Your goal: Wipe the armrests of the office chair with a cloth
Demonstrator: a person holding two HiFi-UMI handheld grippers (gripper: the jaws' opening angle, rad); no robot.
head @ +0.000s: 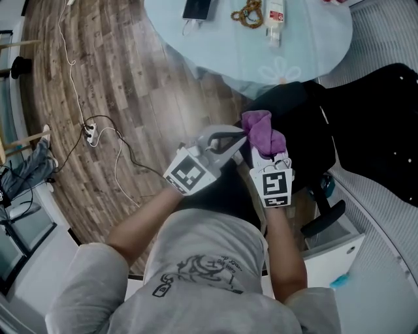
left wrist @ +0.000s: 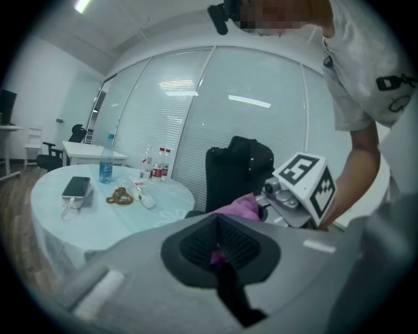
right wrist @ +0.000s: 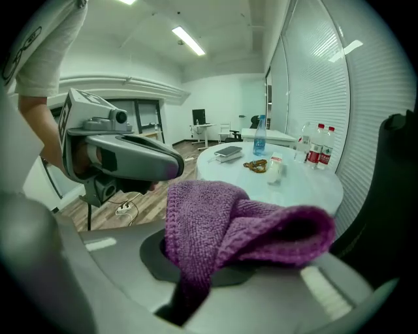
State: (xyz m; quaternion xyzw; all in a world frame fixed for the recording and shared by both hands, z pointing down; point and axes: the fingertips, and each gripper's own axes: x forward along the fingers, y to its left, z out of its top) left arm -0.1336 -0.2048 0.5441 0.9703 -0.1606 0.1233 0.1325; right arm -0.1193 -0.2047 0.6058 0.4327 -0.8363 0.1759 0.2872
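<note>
Purple cloth sits clamped in our right hand-held gripper. We pinch its edge with our left hand-held gripper, above the black office chair.

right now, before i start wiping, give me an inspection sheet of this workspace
surface: round pale-topped table beside the chair.
job's things: purple cloth bunched up and held over the black office chair; no armrest contact visible.
clutter: phone, bead string and white bottle on the table.
grippers: right gripper shut on the cloth; left gripper shut, with a sliver of the cloth between its jaws.
cables: white and black leads run across the floor to a power strip.
surroundings: wood floor, white cabinet, glass partition with blinds.
</note>
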